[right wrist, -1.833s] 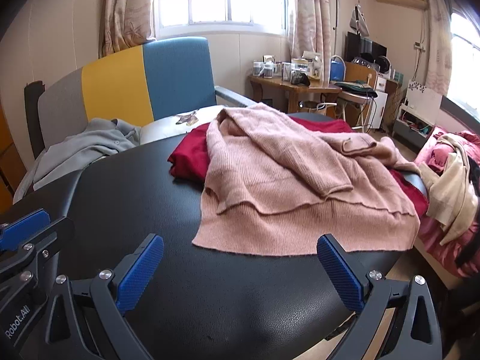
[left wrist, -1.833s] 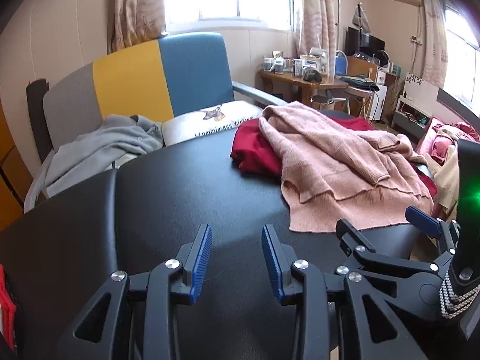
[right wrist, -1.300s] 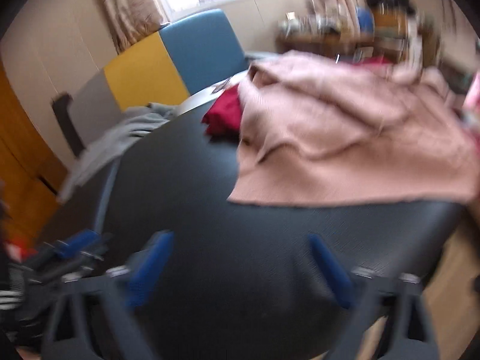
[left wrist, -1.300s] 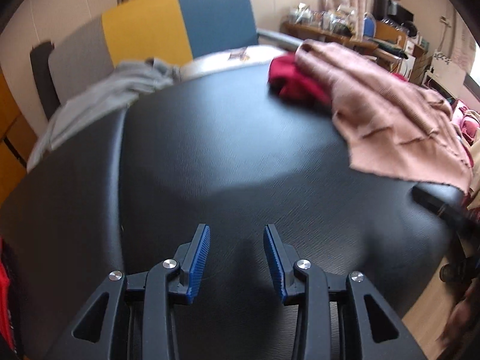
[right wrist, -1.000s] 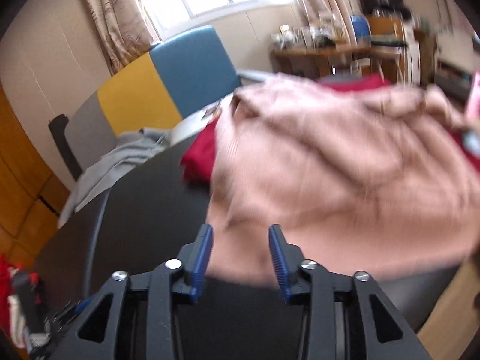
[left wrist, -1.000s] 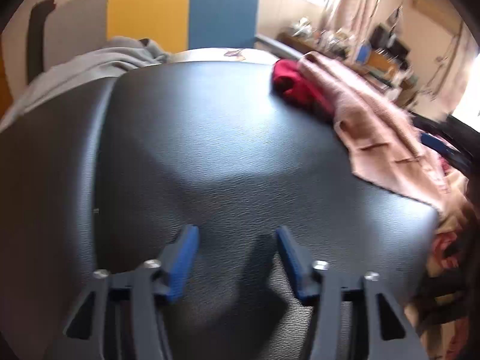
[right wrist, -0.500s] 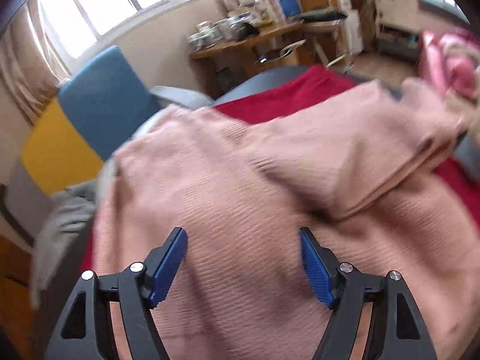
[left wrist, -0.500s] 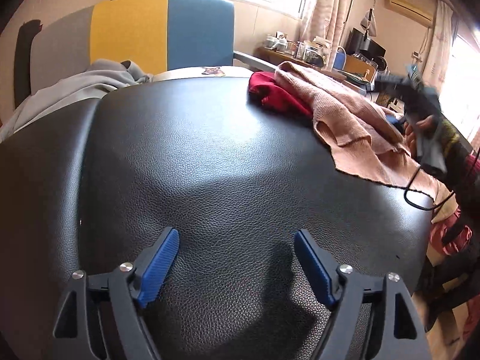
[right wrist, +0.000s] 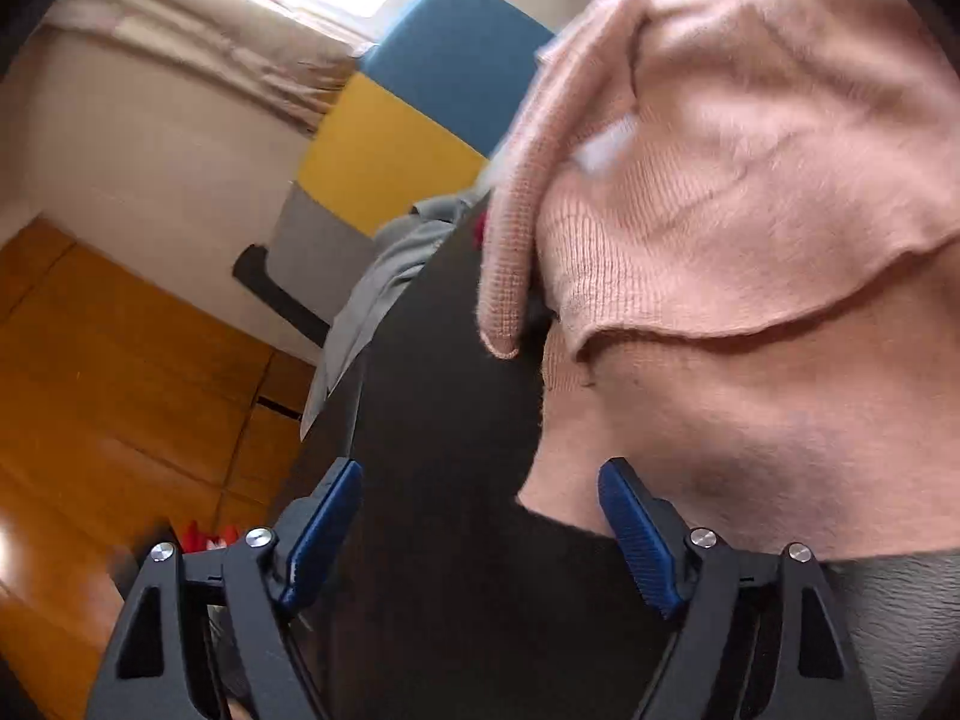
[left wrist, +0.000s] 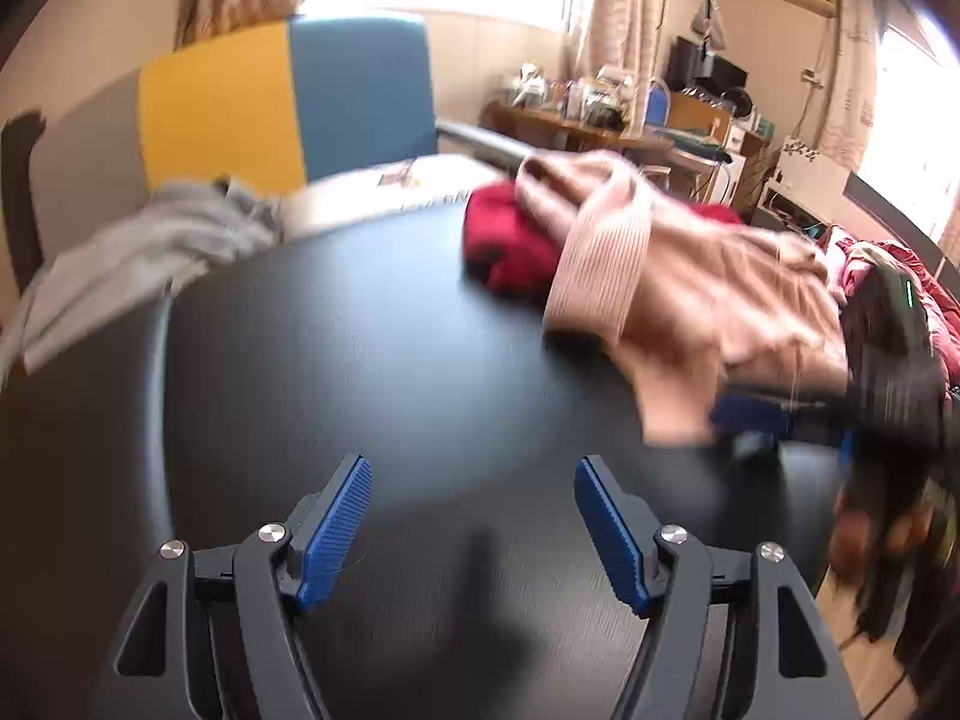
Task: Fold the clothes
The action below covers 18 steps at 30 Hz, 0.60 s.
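A pink knit sweater [left wrist: 690,276] lies rumpled on the right half of the black table [left wrist: 372,360], over a red garment [left wrist: 504,234]. My left gripper [left wrist: 471,531] hovers open above bare tabletop, well short of the clothes. In the right wrist view the camera is tilted and the pink sweater [right wrist: 750,228] fills the upper right, with a ribbed cuff [right wrist: 510,252] hanging down. My right gripper [right wrist: 480,528] is open at the sweater's lower edge, its right finger [right wrist: 636,534] close beside the fabric, nothing pinched. My right gripper [left wrist: 750,414] shows blurred in the left view.
A yellow, blue and grey sofa [left wrist: 282,108] stands behind the table with a grey garment [left wrist: 132,258] draped on it. A cluttered wooden desk [left wrist: 576,114] is at the back right. Wooden cabinets [right wrist: 120,390] are at the left. More clothes [left wrist: 870,264] lie beyond the table's right edge.
My right gripper has dropped from above the sweater to its near edge and rolled sideways. The sweater has shifted, a sleeve now flopped toward the table's middle. My left gripper stays open.
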### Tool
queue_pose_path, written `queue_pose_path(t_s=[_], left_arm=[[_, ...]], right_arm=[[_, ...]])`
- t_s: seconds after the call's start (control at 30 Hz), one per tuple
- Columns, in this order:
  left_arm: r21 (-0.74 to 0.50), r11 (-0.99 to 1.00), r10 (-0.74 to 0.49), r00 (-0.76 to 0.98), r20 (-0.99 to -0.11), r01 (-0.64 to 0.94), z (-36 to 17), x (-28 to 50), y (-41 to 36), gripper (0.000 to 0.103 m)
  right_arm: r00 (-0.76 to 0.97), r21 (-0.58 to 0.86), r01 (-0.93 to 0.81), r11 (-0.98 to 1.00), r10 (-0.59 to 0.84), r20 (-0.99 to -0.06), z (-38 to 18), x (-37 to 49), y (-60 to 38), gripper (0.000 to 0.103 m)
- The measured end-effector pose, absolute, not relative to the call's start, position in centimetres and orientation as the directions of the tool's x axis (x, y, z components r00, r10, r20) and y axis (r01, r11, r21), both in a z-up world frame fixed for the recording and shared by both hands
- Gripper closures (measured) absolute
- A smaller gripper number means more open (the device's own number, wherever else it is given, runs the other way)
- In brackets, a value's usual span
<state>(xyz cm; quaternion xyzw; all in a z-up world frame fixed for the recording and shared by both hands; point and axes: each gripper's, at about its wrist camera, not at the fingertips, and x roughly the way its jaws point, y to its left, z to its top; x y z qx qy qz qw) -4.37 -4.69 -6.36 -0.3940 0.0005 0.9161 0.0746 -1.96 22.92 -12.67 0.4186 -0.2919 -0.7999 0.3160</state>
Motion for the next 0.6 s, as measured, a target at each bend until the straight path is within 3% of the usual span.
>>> queue_pose_path(t_s=[0.13, 0.27, 0.43, 0.6], left_arm=[[-0.002, -0.977, 0.152, -0.697, -0.701, -0.211, -3.8, -9.0, -1.5, 0.031], [0.052, -0.946, 0.190, -0.677, -0.711, -0.320, -2.9, -14.0, 3.1, 0.031], [0.079, -0.896, 0.235, -0.618, -0.751, -0.437, -3.8, -19.7, 8.6, 0.031], [0.183, -0.885, 0.116, -0.581, -0.805, -0.429, -7.0, -25.4, 11.7, 0.031]], right_arm=[[-0.449, 0.668, 0.365, -0.648, -0.751, -0.484, -13.3, 0.1, 24.2, 0.015], [-0.435, 0.630, 0.466, -0.621, -0.781, -0.448, -13.3, 1.5, 25.8, 0.000], [-0.437, 0.646, 0.494, -0.582, -0.809, -0.394, -13.5, 4.4, 30.1, 0.000], [-0.453, 0.669, 0.511, -0.539, -0.831, -0.323, -13.5, 8.1, 34.9, 0.000]])
